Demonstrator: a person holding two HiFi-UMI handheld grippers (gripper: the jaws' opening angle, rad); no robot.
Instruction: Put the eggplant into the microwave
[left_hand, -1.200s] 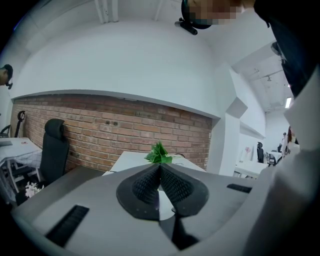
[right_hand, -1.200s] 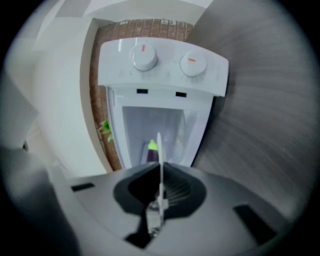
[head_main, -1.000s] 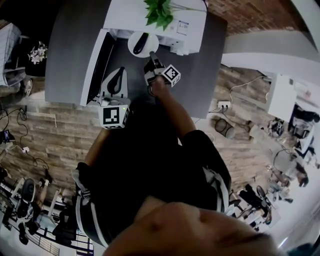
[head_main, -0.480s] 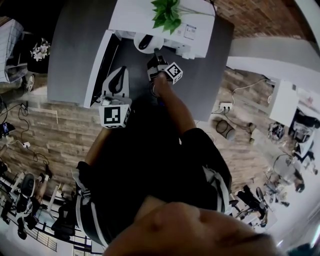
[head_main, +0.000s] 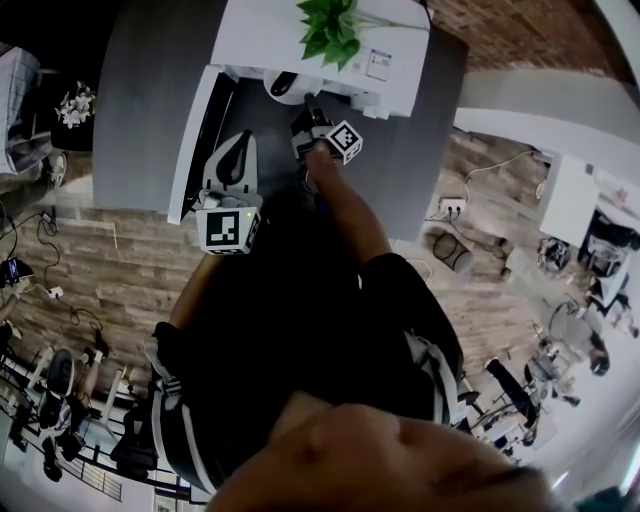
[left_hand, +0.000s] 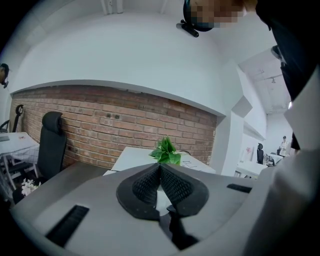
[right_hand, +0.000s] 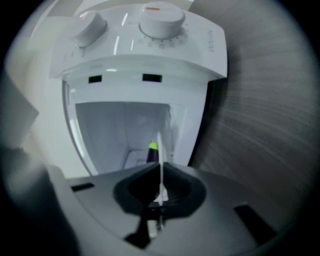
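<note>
The door (head_main: 196, 125) hangs wide open, leaving the cavity free. Beside it, the left gripper (head_main: 236, 142) hovers with jaws closed on nothing (probably just keeping clear). The right gripper (right_hand: 161, 169), almost shut, pinches the rim of the plate (right_hand: 160, 137), so the eggplant (right_hand: 152, 151) on it sits at the mouth of the microwave (right_hand: 150, 55).

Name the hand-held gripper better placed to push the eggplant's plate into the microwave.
Right hand-held gripper: it grips the plate at the open microwave; the left hand-held gripper is shut, empty.
</note>
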